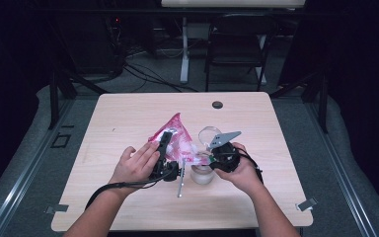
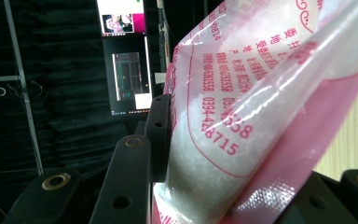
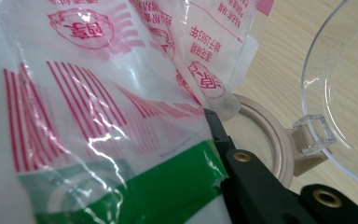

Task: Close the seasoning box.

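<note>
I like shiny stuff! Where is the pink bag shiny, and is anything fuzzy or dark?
Left gripper view: white glare streaks on the pink bag, its near edge blurry; right gripper view: crinkle glints on the bag, the clear lid soft; high view: lit table, dark room around.

Recording lab (black curtains [image 1: 355, 59], monitors [image 2: 126, 56])

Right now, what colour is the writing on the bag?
Pink-red writing on the clear bag, seen best in the left gripper view.
</note>
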